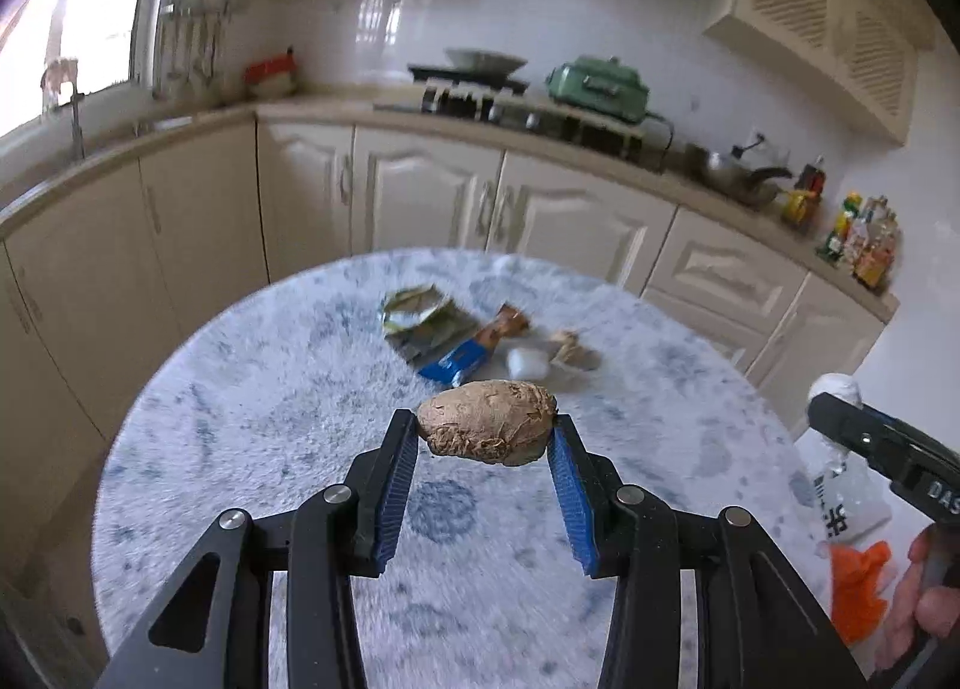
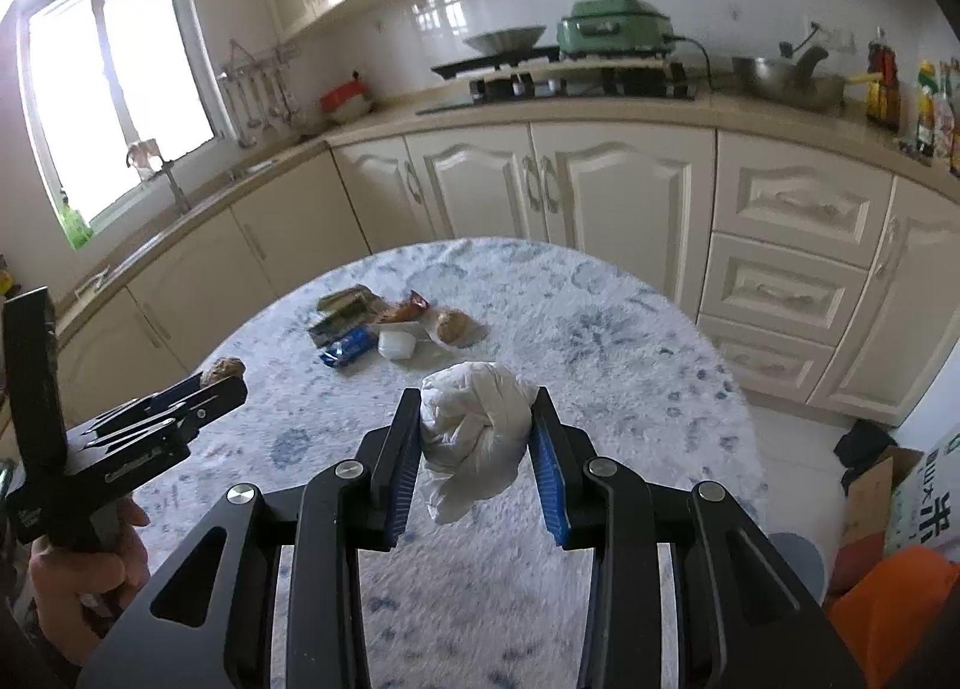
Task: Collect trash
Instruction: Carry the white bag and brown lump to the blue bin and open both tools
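Note:
My left gripper (image 1: 487, 430) is shut on a brown crumpled paper ball (image 1: 487, 419) and holds it above the round table (image 1: 240, 419). My right gripper (image 2: 475, 419) is shut on a white crumpled tissue wad (image 2: 474, 437), also held above the table (image 2: 630, 365). Farther on the table lies a pile of trash: a green wrapper (image 1: 420, 314), a blue wrapper (image 1: 456, 360), an orange-brown wrapper (image 1: 507, 323), a small white cup (image 1: 527, 362) and a brown lump (image 2: 453, 326). The left gripper also shows at the left of the right wrist view (image 2: 223, 380).
Cream kitchen cabinets (image 2: 600, 191) and a counter with a stove (image 2: 570, 77), a green appliance (image 2: 615, 26) and bottles (image 2: 927, 101) curve behind the table. A cardboard box (image 2: 900, 503) and an orange object (image 2: 888, 611) are at the lower right, beside the table.

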Motion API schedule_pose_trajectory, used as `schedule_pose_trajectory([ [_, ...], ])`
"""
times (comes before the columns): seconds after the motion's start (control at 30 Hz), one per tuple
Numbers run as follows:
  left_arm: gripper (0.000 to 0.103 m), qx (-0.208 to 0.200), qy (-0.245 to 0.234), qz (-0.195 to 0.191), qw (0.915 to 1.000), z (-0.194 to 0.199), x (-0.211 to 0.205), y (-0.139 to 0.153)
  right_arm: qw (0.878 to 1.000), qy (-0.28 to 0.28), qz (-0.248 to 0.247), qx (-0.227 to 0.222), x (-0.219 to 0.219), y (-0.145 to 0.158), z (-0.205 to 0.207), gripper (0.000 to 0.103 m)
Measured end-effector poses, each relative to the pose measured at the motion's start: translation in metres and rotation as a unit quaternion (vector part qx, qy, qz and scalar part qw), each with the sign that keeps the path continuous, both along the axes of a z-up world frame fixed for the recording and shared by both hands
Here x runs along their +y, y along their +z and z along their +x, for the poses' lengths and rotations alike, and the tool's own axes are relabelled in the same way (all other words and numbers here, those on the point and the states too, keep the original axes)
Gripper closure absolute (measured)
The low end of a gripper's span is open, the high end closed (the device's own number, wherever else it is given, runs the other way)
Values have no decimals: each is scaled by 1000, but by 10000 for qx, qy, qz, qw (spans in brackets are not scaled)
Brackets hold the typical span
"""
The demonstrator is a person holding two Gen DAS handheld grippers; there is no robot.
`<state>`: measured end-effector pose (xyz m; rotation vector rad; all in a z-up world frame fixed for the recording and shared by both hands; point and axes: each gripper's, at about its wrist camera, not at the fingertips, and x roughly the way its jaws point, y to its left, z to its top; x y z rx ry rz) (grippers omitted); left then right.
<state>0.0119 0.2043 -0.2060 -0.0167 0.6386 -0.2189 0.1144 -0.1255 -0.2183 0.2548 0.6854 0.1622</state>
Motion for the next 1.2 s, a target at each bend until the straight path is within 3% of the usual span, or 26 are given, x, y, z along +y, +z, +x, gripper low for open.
schedule_pose_trajectory([
  [0.3, 63, -583, -285, -7, 9979, -71, -15, 38, 9991, -139, -88, -389, -14, 31, -40, 68],
  [0.7, 63, -1042, -907, -115, 9904, -114, -67, 61, 9945, -673, -226, -767, -67, 60, -84, 68],
  [0.87, 63, -1040, -1383, -203, 9847, -111, -110, 59, 9906, -1115, -316, -734, -109, 58, -101, 68],
  [1.2, 63, -552, -2415, -136, 9687, -88, -221, 31, 9740, -2229, -322, -241, -215, 20, -129, 68],
])
